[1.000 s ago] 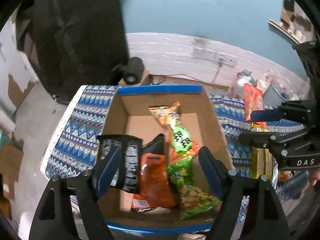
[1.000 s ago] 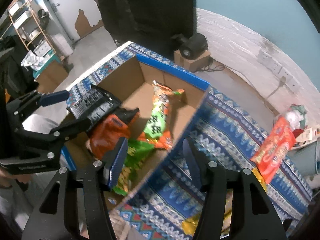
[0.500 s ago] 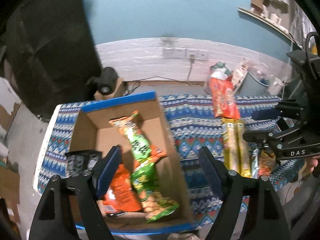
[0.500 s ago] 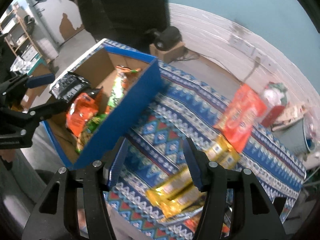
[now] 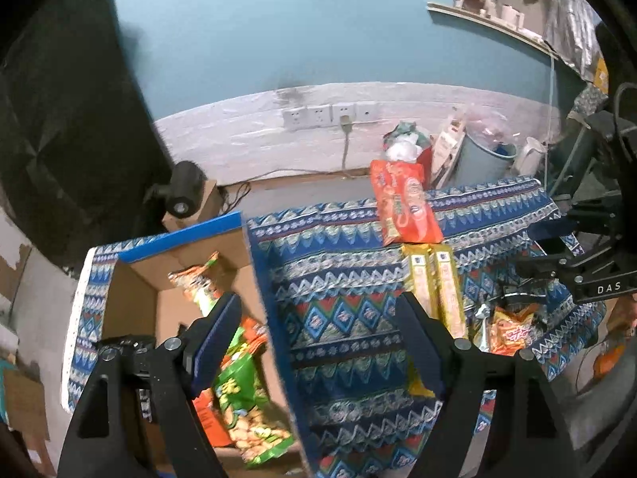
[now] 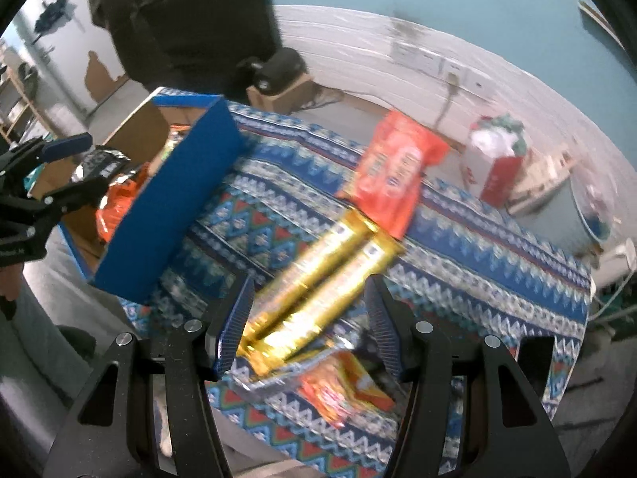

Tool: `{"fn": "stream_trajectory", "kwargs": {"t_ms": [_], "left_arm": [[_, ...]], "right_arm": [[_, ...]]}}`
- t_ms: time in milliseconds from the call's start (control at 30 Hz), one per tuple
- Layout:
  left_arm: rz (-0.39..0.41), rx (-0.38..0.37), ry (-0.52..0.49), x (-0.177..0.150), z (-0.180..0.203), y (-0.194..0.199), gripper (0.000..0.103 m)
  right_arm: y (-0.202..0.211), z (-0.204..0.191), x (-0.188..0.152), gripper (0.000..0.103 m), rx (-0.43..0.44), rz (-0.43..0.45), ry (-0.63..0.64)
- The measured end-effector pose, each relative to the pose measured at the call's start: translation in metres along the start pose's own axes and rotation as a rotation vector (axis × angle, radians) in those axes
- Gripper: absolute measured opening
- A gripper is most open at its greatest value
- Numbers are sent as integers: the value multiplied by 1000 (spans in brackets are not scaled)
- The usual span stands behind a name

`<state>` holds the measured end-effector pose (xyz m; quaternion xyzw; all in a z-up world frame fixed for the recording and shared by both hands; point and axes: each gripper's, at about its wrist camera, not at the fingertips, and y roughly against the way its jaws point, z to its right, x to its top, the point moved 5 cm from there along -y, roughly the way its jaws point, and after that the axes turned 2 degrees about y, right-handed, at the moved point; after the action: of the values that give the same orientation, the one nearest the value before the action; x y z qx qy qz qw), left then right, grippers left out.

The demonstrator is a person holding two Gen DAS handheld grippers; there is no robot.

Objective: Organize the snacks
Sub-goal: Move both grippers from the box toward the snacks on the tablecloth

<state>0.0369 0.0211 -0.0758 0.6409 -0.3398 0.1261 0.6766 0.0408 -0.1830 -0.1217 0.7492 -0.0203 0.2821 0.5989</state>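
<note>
A cardboard box (image 5: pixel 135 310) with blue outer walls (image 6: pixel 171 207) sits on the left of the patterned tablecloth (image 5: pixel 338 279). It holds a green peanut bag (image 5: pixel 239 410), an orange bag (image 6: pixel 119 199) and a black packet (image 6: pixel 99 163). My left gripper (image 5: pixel 318 330) is open and empty, straddling the box's right wall. On the cloth lie a large red-orange bag (image 6: pixel 392 175), two long gold packs (image 6: pixel 318 275) and a small orange snack bag (image 6: pixel 346 390). My right gripper (image 6: pixel 310 310) is open above the gold packs' near end, not touching them.
Beyond the table, a red-and-white gift bag (image 5: pixel 406 147), a grey bin (image 5: pixel 481 163) and a white kettle (image 5: pixel 529 155) stand on the floor by the wall. A black round device (image 5: pixel 183 195) rests on a small carton. A dark hanging cloth (image 5: pixel 59 119) fills the left.
Both grippers have swung right, away from over the box. The right one now hangs over the gold packs; the left one is at the box's right wall. Neither holds anything.
</note>
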Motion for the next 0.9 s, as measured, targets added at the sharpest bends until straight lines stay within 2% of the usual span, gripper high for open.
{"fn": "stream_trajectory", "kwargs": {"t_ms": [67,433,633,900], "left_arm": [[13,-5,-27,3,10,-2,81],[-12,-91,-103,8,57,-23,81],[-56,-93,-198,-1,84,-42,81],[-154,-134,-212,-18,103,-77,81]], "right_arm": [[2,11,-8,65,-10,0,-16],[-3,58,-47,66,-53,-65,-69],[-17,73,-65,66,-61,-118,-82],[-43,90,-86,66,-77,-196,-95]]}}
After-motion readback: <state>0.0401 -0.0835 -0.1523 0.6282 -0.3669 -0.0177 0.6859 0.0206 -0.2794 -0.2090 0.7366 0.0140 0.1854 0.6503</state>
